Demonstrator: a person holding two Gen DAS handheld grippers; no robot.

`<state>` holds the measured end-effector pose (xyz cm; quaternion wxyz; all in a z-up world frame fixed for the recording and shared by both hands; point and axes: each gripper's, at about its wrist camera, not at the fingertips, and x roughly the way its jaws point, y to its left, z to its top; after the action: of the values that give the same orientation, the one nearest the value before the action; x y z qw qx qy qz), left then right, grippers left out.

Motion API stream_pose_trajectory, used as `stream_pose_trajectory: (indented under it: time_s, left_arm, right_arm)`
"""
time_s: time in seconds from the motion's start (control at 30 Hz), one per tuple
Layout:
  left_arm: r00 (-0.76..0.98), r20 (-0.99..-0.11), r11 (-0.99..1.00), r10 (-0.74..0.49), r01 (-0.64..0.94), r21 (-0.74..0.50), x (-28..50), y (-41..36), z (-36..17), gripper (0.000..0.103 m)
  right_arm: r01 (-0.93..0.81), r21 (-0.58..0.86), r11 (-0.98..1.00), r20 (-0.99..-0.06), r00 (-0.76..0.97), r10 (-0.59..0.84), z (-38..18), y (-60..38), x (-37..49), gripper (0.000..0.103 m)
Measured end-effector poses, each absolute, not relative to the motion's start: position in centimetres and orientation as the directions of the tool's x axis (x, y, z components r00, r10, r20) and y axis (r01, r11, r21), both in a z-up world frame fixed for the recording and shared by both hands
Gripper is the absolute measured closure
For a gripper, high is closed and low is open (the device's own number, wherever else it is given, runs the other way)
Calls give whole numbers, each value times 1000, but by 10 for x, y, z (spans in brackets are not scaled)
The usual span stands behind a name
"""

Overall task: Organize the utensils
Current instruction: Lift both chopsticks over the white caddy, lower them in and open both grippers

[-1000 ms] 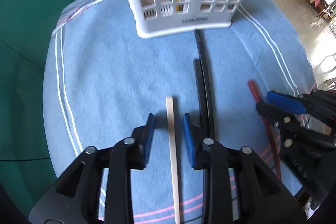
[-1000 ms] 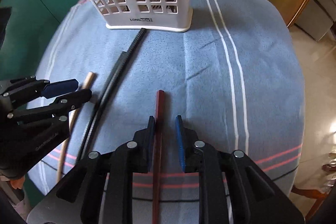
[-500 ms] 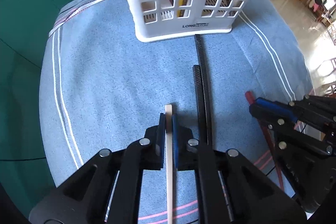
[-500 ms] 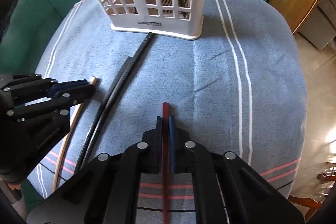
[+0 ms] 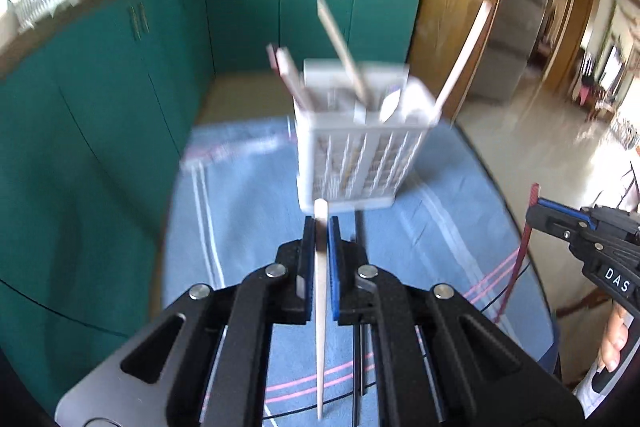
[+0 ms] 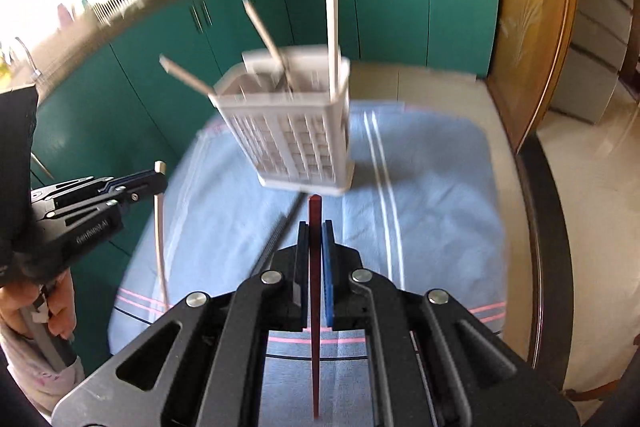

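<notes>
Above the cloth [image 6: 432, 195]: I have both grippers raised off the table, each carrying one chopstick, with the basket [image 6: 296, 131] ahead of them.
Left gripper [image 5: 320, 227]: jaws closed tight on the pale stick [image 5: 320, 307], pinched near its top end; the long end hangs down toward me.
Right gripper [image 6: 315, 231]: jaws closed tight on the red stick [image 6: 314, 307], gripped the same way, with a short tip poking past the pads.
Basket: upright on the cloth, already holding several pale sticks that lean out over its rim.
Black sticks [image 6: 280, 239]: two lie on the cloth below, running toward the basket foot; I cannot see their full length.
Doing it well: I judge the next step is to drop each stick into the basket. I would lift until the hanging ends clear the rim, come over an open cell away from the leaning sticks, lower until the end is well inside, then let go. One hand at a time, I think, so the grippers do not clash over the narrow opening.
Risk: a low approach could knock the light basket over.
Change from half a second ago: the sticks lay flat on the cloth with the jaws just closed on them; now both are lifted clear and the cameras have tilted up, blurring the room.
</notes>
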<state>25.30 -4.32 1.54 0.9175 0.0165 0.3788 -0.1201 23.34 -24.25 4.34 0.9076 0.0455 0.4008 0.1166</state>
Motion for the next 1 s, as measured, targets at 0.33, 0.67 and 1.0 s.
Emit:
stream_pose_trajectory:
  time_s: [0.33, 0.67, 1.0]
  left_arm:
    - [852, -466, 970, -238, 233, -71, 225, -41, 119, 97]
    - [942, -261, 978, -209, 197, -73, 254, -50, 202, 97]
    - [930, -328, 980, -164, 114, -166, 318, -54, 145, 97]
  right_arm:
    - [-225, 140, 964, -535, 802, 265, 128, -239, 222, 96]
    - [-177, 93, 980, -355, 914, 198, 206, -230, 252, 96]
    - [-78, 116, 990, -285, 952, 108, 180, -238, 302, 96]
